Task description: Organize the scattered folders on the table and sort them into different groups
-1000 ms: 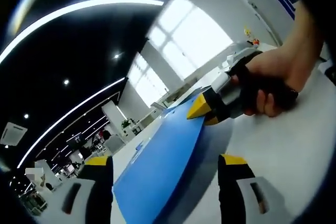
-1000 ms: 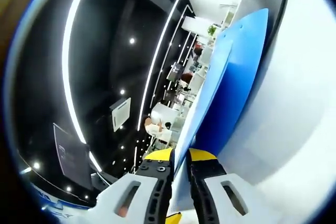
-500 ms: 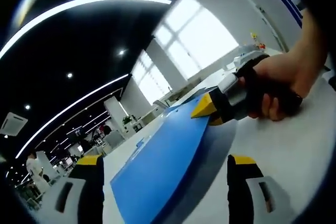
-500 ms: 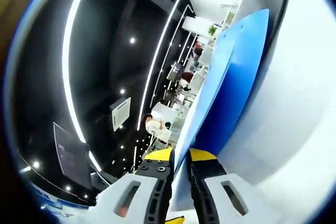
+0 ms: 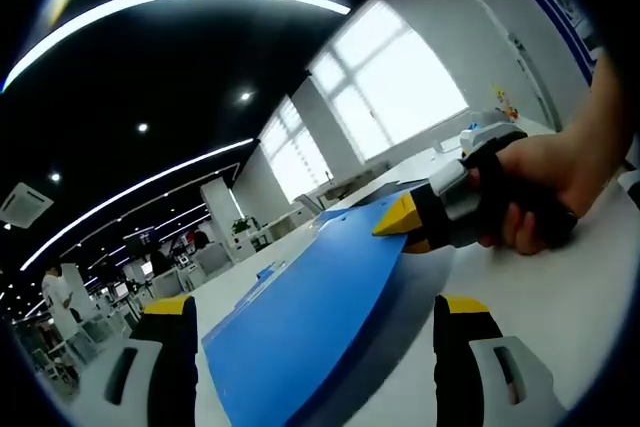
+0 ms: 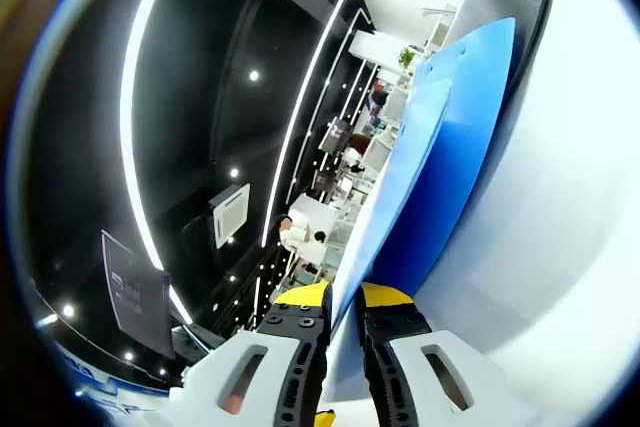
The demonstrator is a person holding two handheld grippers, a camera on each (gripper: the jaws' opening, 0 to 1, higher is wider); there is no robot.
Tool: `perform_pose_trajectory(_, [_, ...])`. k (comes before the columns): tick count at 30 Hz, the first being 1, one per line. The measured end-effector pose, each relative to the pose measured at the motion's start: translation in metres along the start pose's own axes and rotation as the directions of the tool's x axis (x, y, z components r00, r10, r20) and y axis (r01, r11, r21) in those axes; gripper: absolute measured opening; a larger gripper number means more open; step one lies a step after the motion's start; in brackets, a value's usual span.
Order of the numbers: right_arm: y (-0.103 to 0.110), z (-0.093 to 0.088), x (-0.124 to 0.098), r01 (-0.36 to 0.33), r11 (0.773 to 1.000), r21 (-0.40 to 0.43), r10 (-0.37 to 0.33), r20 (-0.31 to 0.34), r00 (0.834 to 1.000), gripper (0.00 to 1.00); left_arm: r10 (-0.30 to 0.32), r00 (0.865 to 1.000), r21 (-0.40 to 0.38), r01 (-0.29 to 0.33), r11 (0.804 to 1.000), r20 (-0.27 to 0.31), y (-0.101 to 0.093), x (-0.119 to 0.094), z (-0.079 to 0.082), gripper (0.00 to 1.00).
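White tabletop (image 5: 560, 297) stretches out below, with an office hall and bright windows (image 5: 390, 97) beyond. Right gripper (image 6: 343, 299) has its jaws pinching the flat blue plastic folder (image 5: 300, 317) by its edge, lifting it off the tabletop, while the left gripper (image 5: 310, 317) stands with jaws spread wide either side of it.

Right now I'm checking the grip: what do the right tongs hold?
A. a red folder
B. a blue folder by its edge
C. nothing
B: in the right gripper view the right tongs are shut on the edge of the blue folder.
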State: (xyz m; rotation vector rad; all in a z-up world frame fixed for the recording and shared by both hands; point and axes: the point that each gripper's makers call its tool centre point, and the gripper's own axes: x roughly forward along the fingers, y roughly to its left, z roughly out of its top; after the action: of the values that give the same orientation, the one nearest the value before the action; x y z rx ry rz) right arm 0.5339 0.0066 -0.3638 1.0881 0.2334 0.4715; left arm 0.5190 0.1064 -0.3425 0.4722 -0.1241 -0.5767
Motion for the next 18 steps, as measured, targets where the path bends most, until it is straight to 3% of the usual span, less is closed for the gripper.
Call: perform_pose_trajectory(18, [-0.002, 0.000, 0.000, 0.003, 1.000, 0.002, -0.003, 0.001, 1.000, 0.11, 0.043, 0.999, -0.090, -0.041, 0.995, 0.024, 0.014, -0.004, 0.001, 0.99])
